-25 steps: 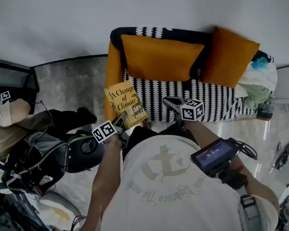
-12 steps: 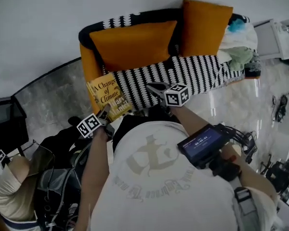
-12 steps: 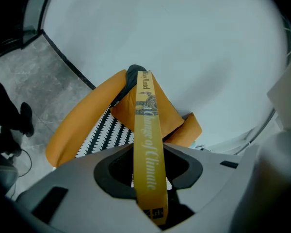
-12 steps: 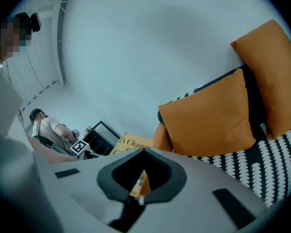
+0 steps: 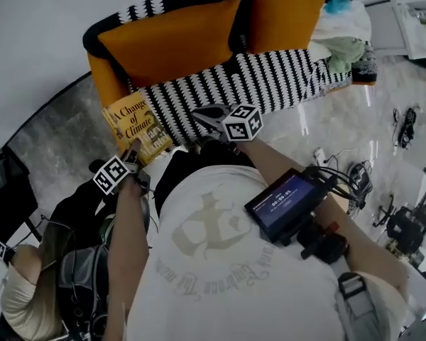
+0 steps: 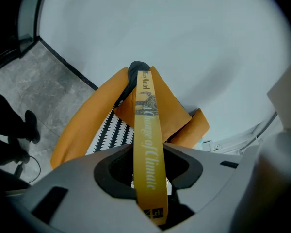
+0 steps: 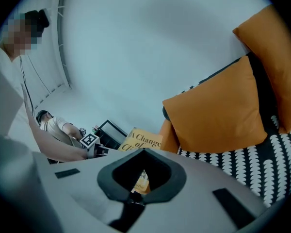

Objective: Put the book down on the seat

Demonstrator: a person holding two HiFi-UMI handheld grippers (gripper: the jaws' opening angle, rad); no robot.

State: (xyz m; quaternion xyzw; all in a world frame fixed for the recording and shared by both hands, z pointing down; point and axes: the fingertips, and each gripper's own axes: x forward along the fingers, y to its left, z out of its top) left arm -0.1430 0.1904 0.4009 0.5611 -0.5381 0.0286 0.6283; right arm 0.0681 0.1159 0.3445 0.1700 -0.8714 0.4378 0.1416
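The yellow book [image 5: 133,125], titled "A Change of Climate", hangs cover up over the left front corner of the sofa, beside its orange arm [image 5: 103,77]. My left gripper [image 5: 133,155] is shut on the book's near edge. In the left gripper view the book's spine [image 6: 148,144] stands straight up between the jaws. The black-and-white patterned seat [image 5: 270,84] lies just right of the book. My right gripper [image 5: 207,114] hovers at the seat's front edge, shut, nothing in it. The right gripper view shows the book's cover [image 7: 141,142] beyond the closed right gripper [image 7: 141,177].
Two orange cushions [image 5: 170,41] [image 5: 284,6] lean on the sofa's back. A heap of clothes [image 5: 344,45] fills its right end. A black bag [image 5: 78,212] and a seated person [image 5: 21,297] are at my left. Cables and gear [image 5: 405,119] lie on the glossy floor at right.
The head view has swung, so the sofa now sits tilted and further up. Book and left gripper have slid left in the picture, still at the sofa's left front corner. The grip is unchanged.
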